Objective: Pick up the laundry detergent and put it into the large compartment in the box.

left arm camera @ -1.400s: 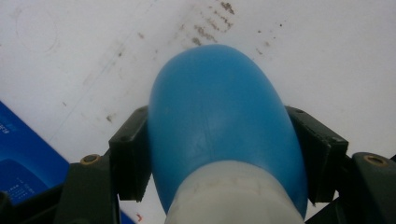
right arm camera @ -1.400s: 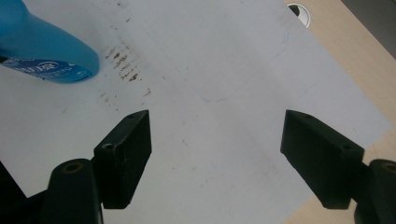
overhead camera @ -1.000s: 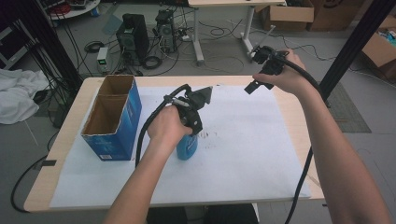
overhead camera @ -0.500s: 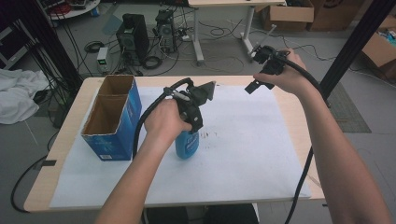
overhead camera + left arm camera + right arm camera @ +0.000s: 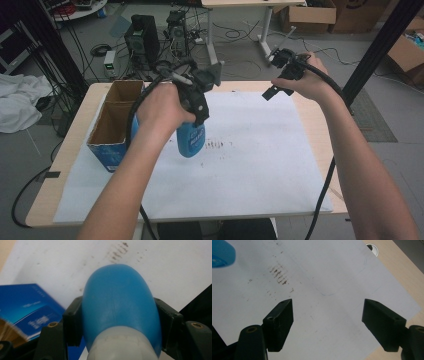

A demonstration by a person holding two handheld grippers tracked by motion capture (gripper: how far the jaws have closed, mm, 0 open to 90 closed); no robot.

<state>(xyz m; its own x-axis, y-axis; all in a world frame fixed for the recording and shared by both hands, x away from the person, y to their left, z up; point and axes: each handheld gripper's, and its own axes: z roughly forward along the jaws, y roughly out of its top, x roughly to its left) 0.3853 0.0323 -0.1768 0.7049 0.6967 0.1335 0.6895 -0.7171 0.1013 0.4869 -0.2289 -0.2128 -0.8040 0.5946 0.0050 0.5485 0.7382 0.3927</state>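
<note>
My left hand covers most of my left claw in the high view, so from there I cannot make out how its jaws sit; the left gripper view settles it, with both jaws pressed against the sides of the blue bottle, clamped just past its pale neck. That neck is cut off by the bottom edge of the picture, and whether a cap is on I cannot tell. In the high view the bottle hangs with its long axis close to upright, rounded blue end down toward the white sheet and neck up inside the claw; whether its end touches the sheet or hangs above it is unclear. It sits just right of the open cardboard box, whose blue side shows blurred at the left of the left gripper view. A patch of small dark marks lies on the sheet just beside the bottle. My right claw is spread wide with nothing between its jaws, looking down at the sheet and a strip of bare wooden surface; a corner of the bottle is cut off at the top left. In the high view my right hand holds it near the surface's far edge.
</note>
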